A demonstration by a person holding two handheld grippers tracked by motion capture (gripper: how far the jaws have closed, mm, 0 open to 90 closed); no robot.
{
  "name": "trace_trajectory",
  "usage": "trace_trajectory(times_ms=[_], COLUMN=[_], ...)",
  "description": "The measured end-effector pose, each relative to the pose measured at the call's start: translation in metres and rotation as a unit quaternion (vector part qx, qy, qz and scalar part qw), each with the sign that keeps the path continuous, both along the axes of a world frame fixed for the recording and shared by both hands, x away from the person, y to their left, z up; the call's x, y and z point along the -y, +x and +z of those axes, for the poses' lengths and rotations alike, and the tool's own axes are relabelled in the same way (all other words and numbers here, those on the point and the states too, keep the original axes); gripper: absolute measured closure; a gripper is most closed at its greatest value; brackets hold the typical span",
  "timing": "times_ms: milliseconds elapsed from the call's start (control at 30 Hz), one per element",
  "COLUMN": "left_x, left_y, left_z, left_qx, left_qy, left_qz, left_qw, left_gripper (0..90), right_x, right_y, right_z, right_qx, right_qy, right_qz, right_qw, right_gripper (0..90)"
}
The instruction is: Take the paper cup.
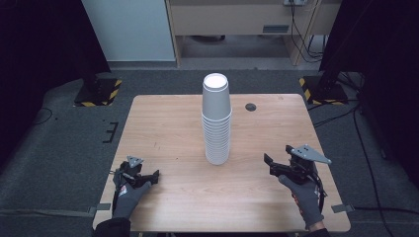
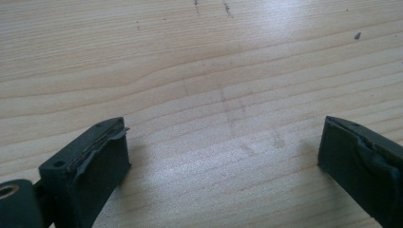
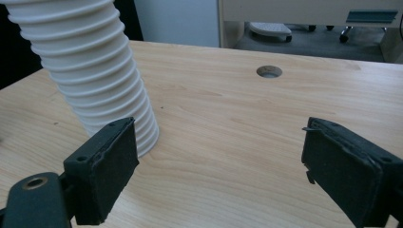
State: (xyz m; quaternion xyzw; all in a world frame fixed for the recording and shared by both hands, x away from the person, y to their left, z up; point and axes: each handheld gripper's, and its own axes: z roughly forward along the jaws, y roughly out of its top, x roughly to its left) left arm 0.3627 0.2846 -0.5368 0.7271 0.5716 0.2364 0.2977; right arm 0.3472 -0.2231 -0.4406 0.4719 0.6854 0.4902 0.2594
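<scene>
— So, from the left: what is the left gripper (image 1: 157,176) doing?
— It rests low at the table (image 1: 163,123) near edge, jaws spread wide, nothing between them.
— And the cup stack (image 1: 216,121)?
— It stands mid-table, upside down, well apart from both grippers. Likely light, thin-walled, easily crushed or toppled — best taken gently around the top cup's sides.
— The right gripper (image 1: 276,159)?
— Wide apart too, empty, facing the stack.

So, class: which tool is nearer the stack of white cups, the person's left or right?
Right, narrowly. The right tool sits open to the stack of white cups' right; the left tool lies open at the near-left table edge.
</scene>
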Motion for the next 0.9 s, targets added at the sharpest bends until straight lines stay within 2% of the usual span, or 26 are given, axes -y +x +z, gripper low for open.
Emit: trace_trajectory(times_ms=[267, 633, 700, 900], left_x=[0.0, 0.0, 0.0, 0.0], left_y=[0.0, 0.0, 0.0, 0.0], left_z=[0.0, 0.0, 0.0, 0.0], left_qx=[0.0, 0.0, 0.0, 0.0], left_qy=[0.0, 0.0, 0.0, 0.0], left_qz=[0.0, 0.0, 0.0, 0.0], left_qw=[1.0, 1.0, 1.0, 1.0], left_gripper=[2.1, 2.1, 2.1, 2.1], right_x=[-0.009, -0.014, -0.017, -0.026], right_y=[0.002, 0.009, 0.01, 0.012], right_z=[0.013, 0.044, 0.054, 0.07], right_qx=[0.016, 0.052, 0.061, 0.077], right_qy=[0.01, 0.034, 0.033, 0.046], right_qz=[0.011, 0.011, 0.017, 0.027], right_qw=[0.9998, 0.998, 0.9975, 0.9956], right_gripper=[12.0, 12.2, 12.2, 12.2])
